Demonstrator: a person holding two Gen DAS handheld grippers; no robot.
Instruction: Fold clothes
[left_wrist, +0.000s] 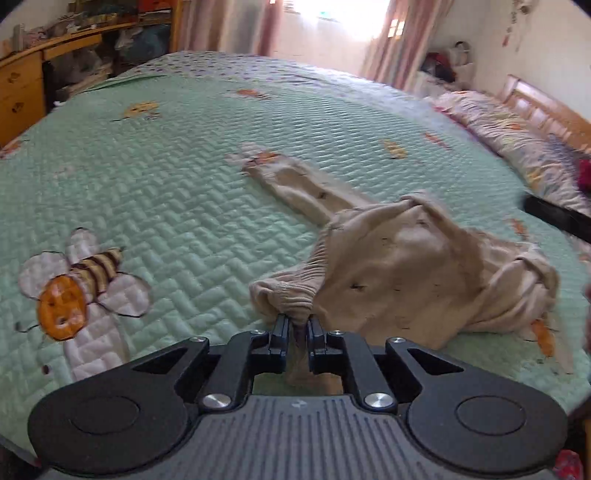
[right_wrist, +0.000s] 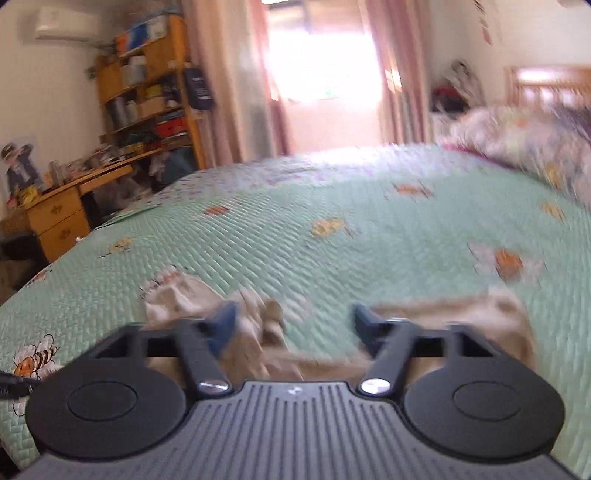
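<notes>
Left wrist view: my left gripper (left_wrist: 298, 322) is clamped tight on the ribbed elastic band of the beige trousers (left_wrist: 399, 266), fabric bunched up betw the two fingers. Rest of the trousers lies crumpled on the green quilted bedspread (left_wrist: 192, 192), right of centre, w/ one leg stretched away toward the far side of the bed. A big bee patch (left_wrist: 79, 284) is sewn on the spread at left, well apart from the cloth. A dark bar, prob part of my other tool, pokes in at the right edge; too little of it shows to be sure. Pillows (left_wrist: 513, 140) run along the headboard at far right; wooden desk (left_wrist: 22, 81) at far left.

Right wrist view: blurry. My right gripper (right_wrist: 293, 317) has its fingers spread wide apart, nothing betw them. It hangs over the trousers (right_wrist: 258, 332), which lie under and just ahead of the fingers on the bedspread (right_wrist: 332, 229). Shelves (right_wrist: 147, 85) and curtains (right_wrist: 229, 74) at back.
</notes>
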